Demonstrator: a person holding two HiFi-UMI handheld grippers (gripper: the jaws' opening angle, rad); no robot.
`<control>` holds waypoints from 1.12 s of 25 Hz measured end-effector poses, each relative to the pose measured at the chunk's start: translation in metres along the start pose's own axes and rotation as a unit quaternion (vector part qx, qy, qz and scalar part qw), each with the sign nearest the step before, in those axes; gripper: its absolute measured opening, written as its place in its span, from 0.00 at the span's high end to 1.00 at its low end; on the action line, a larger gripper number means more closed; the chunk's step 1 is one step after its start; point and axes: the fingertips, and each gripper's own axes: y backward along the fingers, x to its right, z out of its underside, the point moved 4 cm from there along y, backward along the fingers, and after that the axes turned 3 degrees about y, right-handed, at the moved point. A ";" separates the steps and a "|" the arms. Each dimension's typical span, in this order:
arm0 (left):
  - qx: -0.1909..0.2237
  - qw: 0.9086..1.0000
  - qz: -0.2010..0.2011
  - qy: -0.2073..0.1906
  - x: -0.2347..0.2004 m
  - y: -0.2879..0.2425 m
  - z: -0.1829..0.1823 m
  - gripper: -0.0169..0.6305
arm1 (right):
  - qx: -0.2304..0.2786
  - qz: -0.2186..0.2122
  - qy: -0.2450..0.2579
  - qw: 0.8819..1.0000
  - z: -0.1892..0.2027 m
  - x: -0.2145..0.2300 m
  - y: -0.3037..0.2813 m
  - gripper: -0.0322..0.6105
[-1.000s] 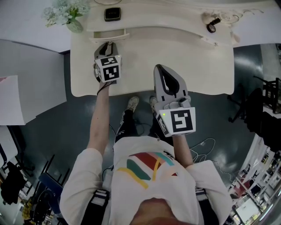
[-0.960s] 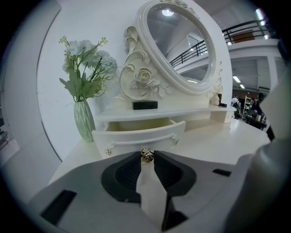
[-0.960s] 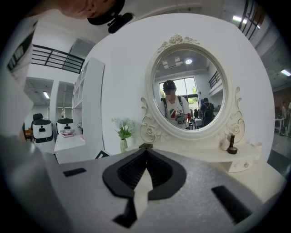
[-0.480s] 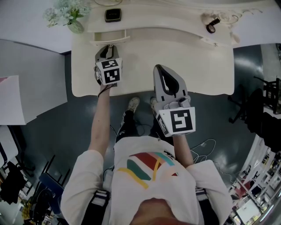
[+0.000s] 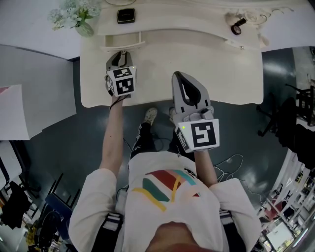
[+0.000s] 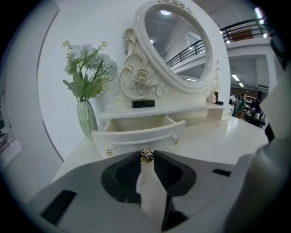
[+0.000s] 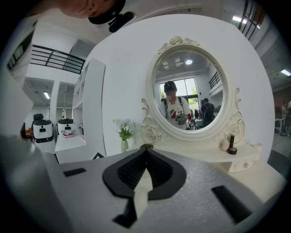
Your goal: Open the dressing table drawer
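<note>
The white dressing table [image 5: 197, 59] fills the top of the head view. Its small left drawer [image 5: 123, 42] stands partly pulled out below the shelf. My left gripper [image 5: 120, 52] is shut on the drawer's gold knob. In the left gripper view the knob [image 6: 146, 155] sits pinched between the jaw tips [image 6: 146, 157], with the open drawer's front [image 6: 136, 135] just behind it. My right gripper [image 5: 178, 75] hovers over the table's front part, right of the left one, shut and holding nothing. In the right gripper view its tips [image 7: 145, 146] point toward the oval mirror [image 7: 188, 91].
A green vase of pale flowers [image 5: 74, 15] stands at the table's left end, close to the drawer [image 6: 87, 119]. A black box [image 5: 126, 15] lies on the shelf above it. A small dark bottle [image 5: 239, 27] stands at the right. The person's feet [image 5: 149, 115] are by the front edge.
The left gripper has drawn back slightly toward the person, and the drawer has come a little further out with it. The right gripper has stayed where it was.
</note>
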 end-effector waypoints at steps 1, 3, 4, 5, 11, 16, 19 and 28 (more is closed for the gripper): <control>-0.001 1.000 0.000 0.000 0.000 0.001 0.001 0.84 | 0.001 0.000 0.000 1.000 0.000 0.000 0.000 0.95; -0.002 1.000 0.000 0.001 0.001 0.002 0.002 0.84 | 0.001 0.000 0.001 1.000 -0.001 -0.001 0.001 0.95; -0.002 1.000 0.000 0.002 0.001 0.003 0.002 0.84 | 0.001 -0.001 0.001 1.000 -0.001 -0.001 0.001 0.95; -0.002 1.000 0.000 0.001 0.001 0.004 0.002 0.84 | 0.001 -0.001 0.001 1.000 -0.002 -0.001 0.001 0.95; -0.002 1.000 0.001 0.000 0.002 0.008 0.004 0.84 | 0.001 -0.002 0.002 1.000 -0.001 -0.003 0.004 0.95; -0.004 1.000 -0.001 0.001 0.001 0.008 0.006 0.84 | 0.001 -0.004 0.004 1.000 -0.001 -0.005 0.003 0.95; -0.005 1.000 -0.003 0.002 0.001 0.009 0.006 0.84 | 0.001 -0.004 0.004 1.000 -0.002 -0.004 0.004 0.95; -0.009 1.000 -0.004 0.001 0.003 0.011 0.007 0.84 | 0.006 -0.005 0.007 1.000 -0.005 -0.002 0.003 0.95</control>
